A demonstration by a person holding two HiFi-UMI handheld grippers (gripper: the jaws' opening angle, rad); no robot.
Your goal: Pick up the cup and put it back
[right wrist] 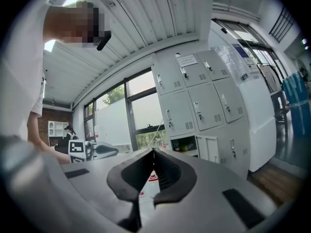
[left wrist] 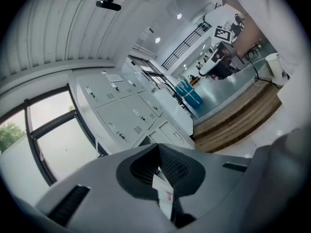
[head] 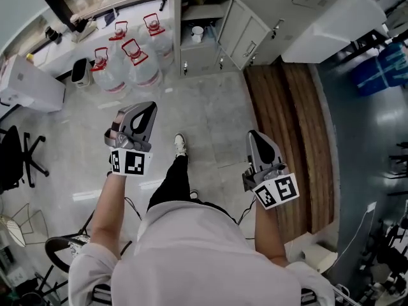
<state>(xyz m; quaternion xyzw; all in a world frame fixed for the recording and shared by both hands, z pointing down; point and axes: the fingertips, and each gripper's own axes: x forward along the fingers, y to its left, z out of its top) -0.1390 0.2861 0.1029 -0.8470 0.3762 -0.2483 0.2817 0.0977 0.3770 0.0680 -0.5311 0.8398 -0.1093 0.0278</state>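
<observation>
A small white cup (head: 197, 33) stands in an open compartment of the grey lockers (head: 242, 30), far ahead of both grippers. In the head view the person holds my left gripper (head: 145, 110) and right gripper (head: 257, 138) at waist height over the floor, with nothing in either. The left gripper view shows the left gripper (left wrist: 158, 148) with its jaws closed tip to tip, pointing at the lockers. My right gripper (right wrist: 153, 151) is likewise shut and empty, aimed toward the open locker compartment (right wrist: 182, 145).
Several water jugs with red caps (head: 143, 69) stand on the floor left of the lockers. A raised wooden platform (head: 293, 139) runs along the right. A white box (head: 29, 85) and an office chair (head: 16, 158) are at the left.
</observation>
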